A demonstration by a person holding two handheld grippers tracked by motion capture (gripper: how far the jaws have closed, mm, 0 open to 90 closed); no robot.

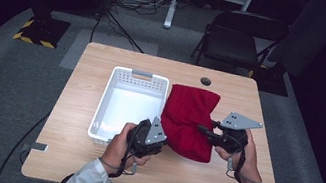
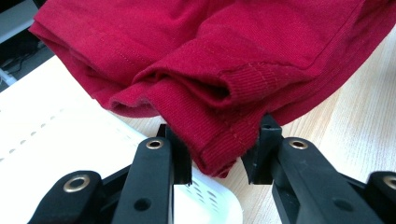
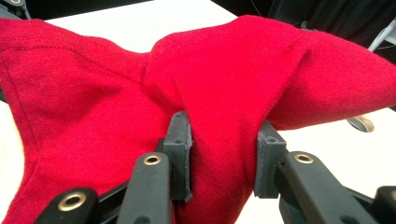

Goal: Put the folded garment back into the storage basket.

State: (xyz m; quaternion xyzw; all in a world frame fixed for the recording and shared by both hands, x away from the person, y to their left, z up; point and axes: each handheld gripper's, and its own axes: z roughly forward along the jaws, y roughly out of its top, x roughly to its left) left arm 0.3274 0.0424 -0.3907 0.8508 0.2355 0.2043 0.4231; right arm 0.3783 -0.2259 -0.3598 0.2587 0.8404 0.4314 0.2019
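While I look down from the high view, the red garment [image 1: 190,119] lies folded on the desk [image 1: 245,101], just right of the white basket [image 1: 129,102], its left edge touching the basket's rim. My left tool [image 1: 164,141] sits at the garment's near left corner, and my right tool [image 1: 201,128] meets its right edge.

From the left gripper view, the ribbed hem of the garment [image 2: 219,116] hangs between my jaws, which stand apart on either side; they seem not to press it.

From the right gripper view, my jaws are clamped around a bunched fold of the garment [image 3: 224,154], lifted off the desk.
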